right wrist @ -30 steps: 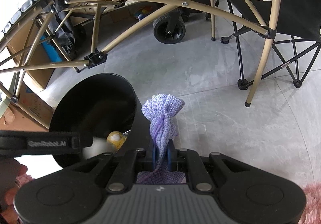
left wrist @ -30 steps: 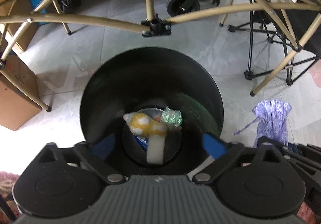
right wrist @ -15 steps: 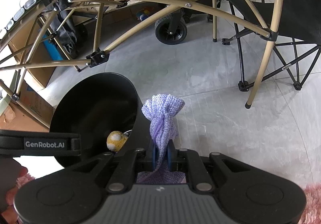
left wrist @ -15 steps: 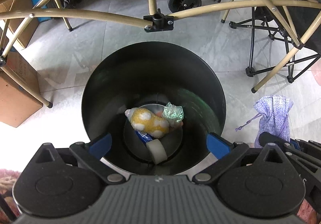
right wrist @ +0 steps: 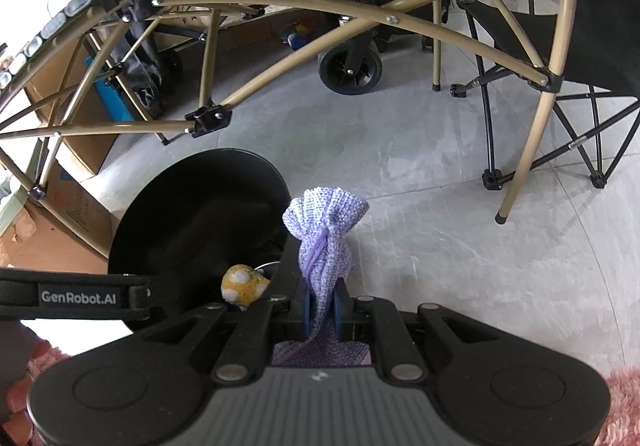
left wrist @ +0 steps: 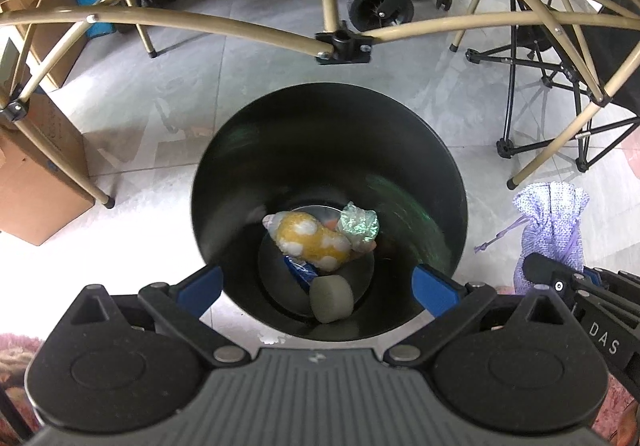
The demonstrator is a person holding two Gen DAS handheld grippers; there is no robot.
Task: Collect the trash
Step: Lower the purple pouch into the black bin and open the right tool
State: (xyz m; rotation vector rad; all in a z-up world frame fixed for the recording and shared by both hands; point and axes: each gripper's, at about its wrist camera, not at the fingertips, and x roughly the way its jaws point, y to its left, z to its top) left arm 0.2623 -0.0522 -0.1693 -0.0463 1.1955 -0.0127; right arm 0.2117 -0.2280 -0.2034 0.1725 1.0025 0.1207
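Two grippers hang by the black trash bin (left wrist: 328, 150): the left gripper (left wrist: 318, 284), spread wide and empty, above its mouth; the right gripper (right wrist: 322, 308) beside its rim, pinching a purple mesh pouch (right wrist: 324, 234). Inside lie a yellow spotted wad (left wrist: 310, 240) and a grey foam disc (left wrist: 332, 298).

Above the black bin (left wrist: 328, 150), the left gripper (left wrist: 318, 280) gapes wide and empty; beside it, the right gripper (right wrist: 322, 304) clamps a purple pouch (right wrist: 324, 234).

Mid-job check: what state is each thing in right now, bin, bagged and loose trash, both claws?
Black bin: upright, open.
Yellow spotted piece: lying in the bin.
Green crumpled wrapper: in the bin, against it.
Grey foam disc: on the bin bottom.
Purple mesh pouch: drawstring-tied, pinched, outside the bin.
Left claw: open, empty, over the bin.
Right claw: shut on the pouch.
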